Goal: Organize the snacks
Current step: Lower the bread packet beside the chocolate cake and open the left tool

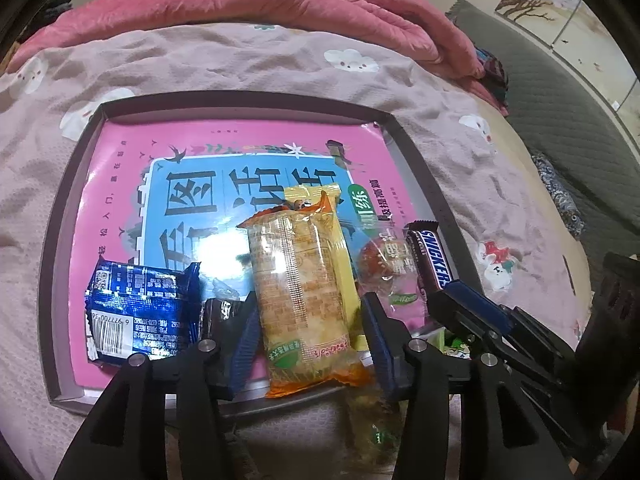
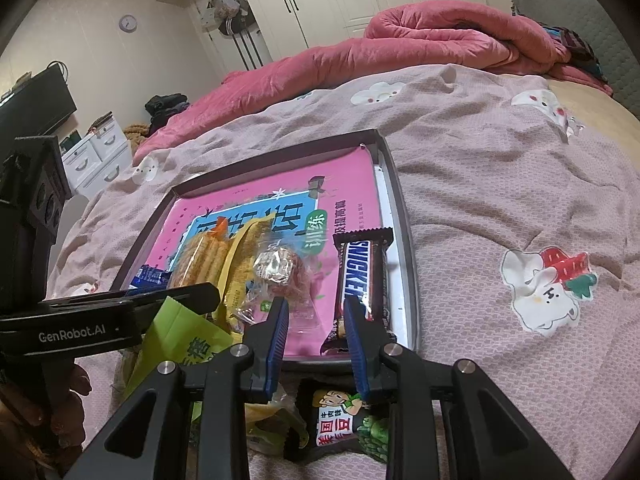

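A dark shallow tray lined with a pink book lies on the bed. In it are a blue packet, an orange-yellow cracker packet, a clear candy wrapper and a Snickers bar. My left gripper is open with its fingers either side of the cracker packet. My right gripper is open over the tray's near edge, the Snickers bar touching its right finger. The tray and the cracker packet also show in the right wrist view.
Loose snacks lie on the blanket before the tray: a green packet, a dark bean packet and a yellow packet. A rolled pink quilt lies at the far side of the bed.
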### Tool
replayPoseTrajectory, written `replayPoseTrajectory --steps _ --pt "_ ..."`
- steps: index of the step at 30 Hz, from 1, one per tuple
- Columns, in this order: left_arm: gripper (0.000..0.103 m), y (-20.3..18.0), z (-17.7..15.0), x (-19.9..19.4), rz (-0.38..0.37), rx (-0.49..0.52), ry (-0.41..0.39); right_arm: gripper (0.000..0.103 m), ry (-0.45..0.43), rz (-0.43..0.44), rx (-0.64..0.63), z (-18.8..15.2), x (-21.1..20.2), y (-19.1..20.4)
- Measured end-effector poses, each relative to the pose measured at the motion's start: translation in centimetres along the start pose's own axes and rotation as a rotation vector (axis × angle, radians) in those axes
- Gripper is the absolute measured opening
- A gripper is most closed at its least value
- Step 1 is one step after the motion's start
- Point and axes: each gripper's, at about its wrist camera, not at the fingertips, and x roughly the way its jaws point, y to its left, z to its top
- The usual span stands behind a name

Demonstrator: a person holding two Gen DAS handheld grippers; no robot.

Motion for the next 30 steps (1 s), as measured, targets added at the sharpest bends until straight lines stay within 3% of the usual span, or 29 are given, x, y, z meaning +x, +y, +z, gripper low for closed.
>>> replayPoseTrajectory --steps 22,27,30 --pt "0.059 0.2 -0.2 -1.0 0.008 -0.015 -0.005 0.029 -0.013 -0.022 0.002 0.0 -0.6 -0.3" --pt "0.072 0.2 -0.3 -1.6 0.002 -0.019 -0.017 0.029 -0.02 -0.02 -0.009 0.0 -1.0 0.0" --pt "0.072 0.1 -0.3 -1.9 0.011 -0.01 -0.023 0.029 -0.03 -0.025 -0.026 0.0 -1.4 0.4"
